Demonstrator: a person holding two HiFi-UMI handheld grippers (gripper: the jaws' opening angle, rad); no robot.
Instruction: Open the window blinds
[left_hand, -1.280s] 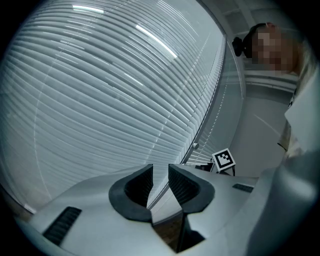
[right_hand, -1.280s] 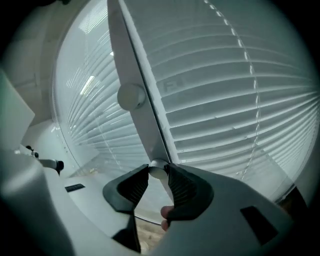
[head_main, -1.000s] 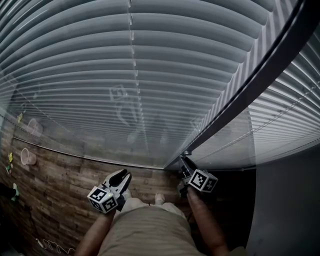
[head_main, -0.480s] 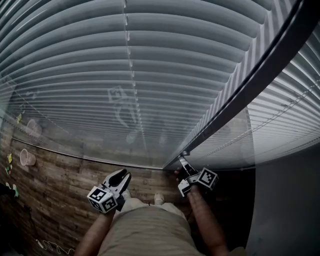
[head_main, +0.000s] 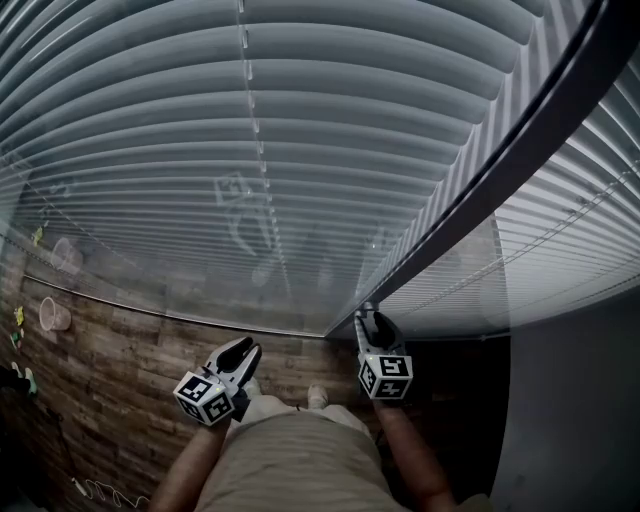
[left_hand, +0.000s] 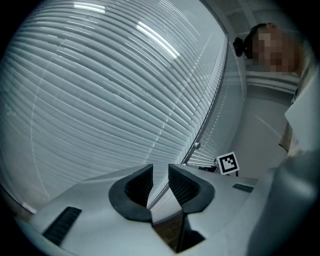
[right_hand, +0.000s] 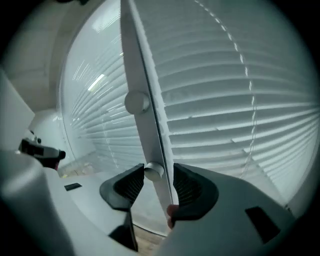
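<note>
The grey slatted window blinds (head_main: 300, 120) fill the head view, with a dark frame bar (head_main: 480, 190) running down between two panels. Low on that bar sits a small round knob (head_main: 371, 307). My right gripper (head_main: 368, 318) is at it. In the right gripper view the knob (right_hand: 152, 171) lies between the jaws of the right gripper (right_hand: 155, 182). These have just been opening, and the pads stand clear of the knob. A second knob (right_hand: 136, 102) sits higher on the bar. My left gripper (head_main: 245, 350) hangs apart to the left, open, and my left gripper (left_hand: 160, 175) holds nothing.
Below the blinds is a wooden floor (head_main: 110, 370) with a pink cup (head_main: 55, 315) and a cable (head_main: 100, 490) at the left. A grey wall (head_main: 580, 400) stands at the right. The person's legs (head_main: 300, 460) are under both grippers.
The right gripper has rolled at the knob, so its marker cube now faces straight up, and its jaws have spread apart. The left gripper has stayed where it was.
</note>
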